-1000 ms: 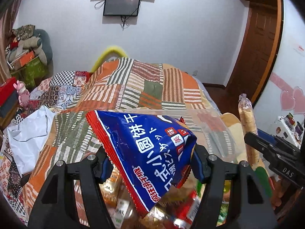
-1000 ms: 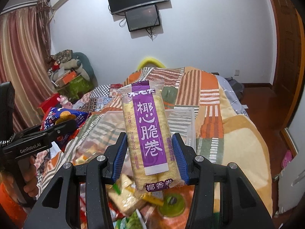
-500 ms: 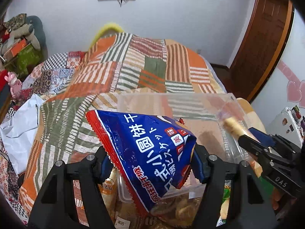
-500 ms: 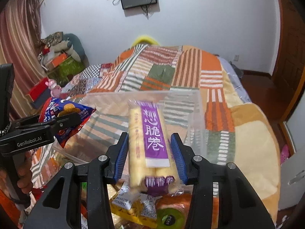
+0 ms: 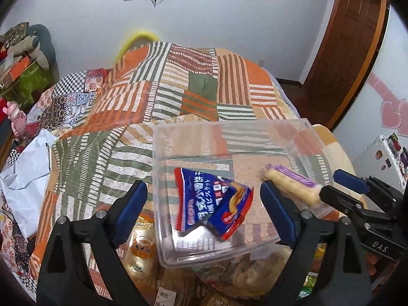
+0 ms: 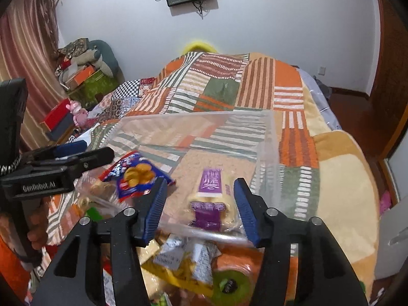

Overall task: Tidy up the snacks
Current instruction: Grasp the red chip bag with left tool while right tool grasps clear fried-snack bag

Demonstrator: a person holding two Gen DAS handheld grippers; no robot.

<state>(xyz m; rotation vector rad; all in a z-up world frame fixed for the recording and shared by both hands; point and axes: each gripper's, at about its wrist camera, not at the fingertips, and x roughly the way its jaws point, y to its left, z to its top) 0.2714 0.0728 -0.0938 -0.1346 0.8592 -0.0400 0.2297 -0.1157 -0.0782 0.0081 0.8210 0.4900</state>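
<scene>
Left gripper is hanging over the near edge of the clear plastic bin with its jaws spread wide and nothing between them; the blue biscuit bag is lying inside the bin, apart from both pads. Right gripper is likewise standing spread open at the bin's near right side, and the purple-labelled roll pack is sitting between its pads without clear contact, blurred, its lower end at the bin's near wall. The bin is resting on the striped patchwork blanket, with a loose heap of other snack packets lying just in front of it.
</scene>
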